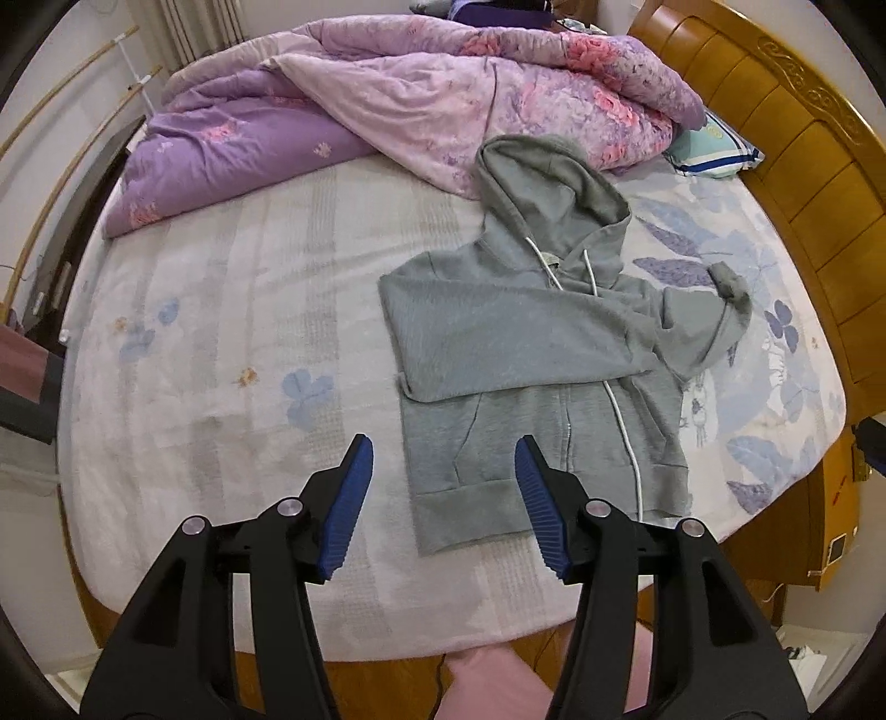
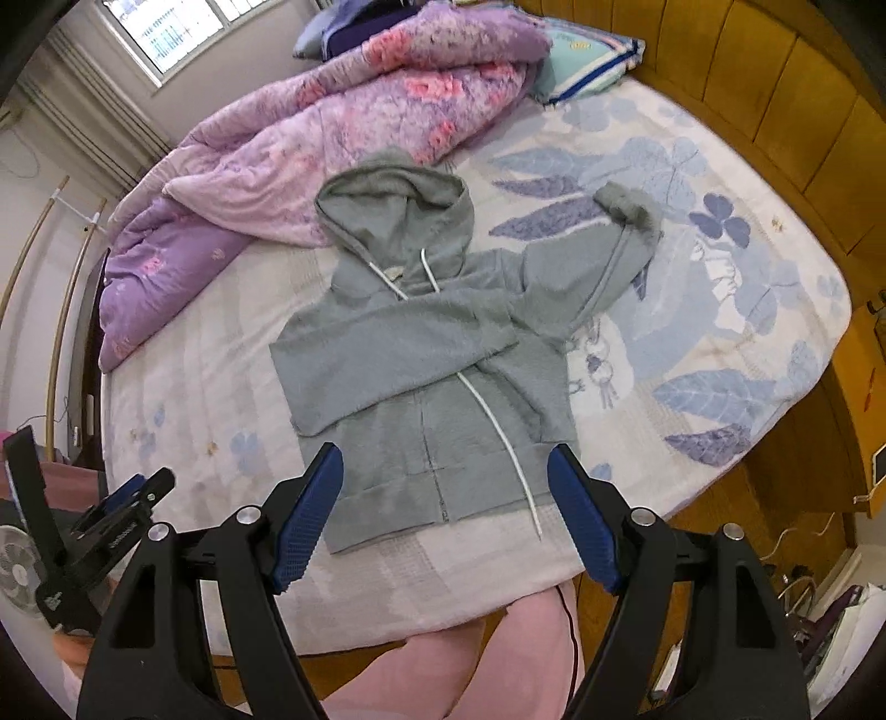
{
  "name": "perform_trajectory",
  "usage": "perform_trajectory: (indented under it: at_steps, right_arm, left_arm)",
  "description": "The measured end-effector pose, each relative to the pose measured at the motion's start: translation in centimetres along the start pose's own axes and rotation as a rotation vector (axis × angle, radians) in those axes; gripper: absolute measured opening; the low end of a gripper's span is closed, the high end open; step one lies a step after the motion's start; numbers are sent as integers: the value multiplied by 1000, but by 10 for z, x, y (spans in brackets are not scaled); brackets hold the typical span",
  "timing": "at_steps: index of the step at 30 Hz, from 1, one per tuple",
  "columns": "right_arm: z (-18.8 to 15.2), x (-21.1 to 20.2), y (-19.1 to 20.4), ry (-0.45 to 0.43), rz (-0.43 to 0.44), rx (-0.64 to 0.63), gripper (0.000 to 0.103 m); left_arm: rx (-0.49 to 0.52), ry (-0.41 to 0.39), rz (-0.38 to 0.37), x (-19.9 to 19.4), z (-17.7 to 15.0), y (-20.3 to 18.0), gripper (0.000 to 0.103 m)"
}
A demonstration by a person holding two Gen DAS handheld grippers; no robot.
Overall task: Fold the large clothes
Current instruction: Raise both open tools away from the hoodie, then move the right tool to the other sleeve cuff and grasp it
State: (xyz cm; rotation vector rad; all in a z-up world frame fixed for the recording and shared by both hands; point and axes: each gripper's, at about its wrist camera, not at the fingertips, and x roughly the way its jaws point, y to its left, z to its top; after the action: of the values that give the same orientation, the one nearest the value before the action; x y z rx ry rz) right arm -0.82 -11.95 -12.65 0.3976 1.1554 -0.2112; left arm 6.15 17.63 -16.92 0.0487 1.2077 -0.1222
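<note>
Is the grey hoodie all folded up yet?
Partly folded: on the hoodie one sleeve lies across the chest; the other sleeve still sticks out.

Ahead of me: bed w/ pale floral sheet (image 1: 221, 343), purple-pink quilt (image 1: 387, 105) bunched at far side, teal pillow (image 1: 714, 147) just beside it, wooden headboard (image 1: 786, 138) on right. Window (image 2: 166, 27) far left; small fan (image 2: 16, 565) low left.

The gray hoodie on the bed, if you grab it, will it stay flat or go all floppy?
Probably floppy: the hoodie is soft cloth, with one sleeve already lying folded across its front. The folded sleeve would likely slip open, and the white drawstring would dangle. It looks light, too.
</note>
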Motion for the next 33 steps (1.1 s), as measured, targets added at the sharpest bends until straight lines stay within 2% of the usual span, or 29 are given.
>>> perform_trajectory:
  at_steps: [5,7,11,18,20,27,33]
  right_arm:
    - [5,-7,-7,-8,76,54,80]
    - [8,-11,-8,-20,84,33,84]
    - [20,-18,-18,-42,105,-8,85]
    - [55,-27,-65,-41,184,-77,85]
    - [63,-30,-78,-41,199,-91,85]
    - [95,-38,-136,-67,191,-79,85]
    - [109,-36,-173,-47,186,-18,85]
  left_arm:
    - [16,-47,8,-20,2,-13,58]
    - [19,-60,24,-26,4,-21,58]
    - [2,-92,47,-39,9,-40,60]
    - [-56,-121,116,-55,14,-90,64]
    - [-56,-124,165,-57,15,-109,64]
    - [-52,-96,247,-55,22,-158,65]
    - [-9,-82,242,-53,34,-190,66]
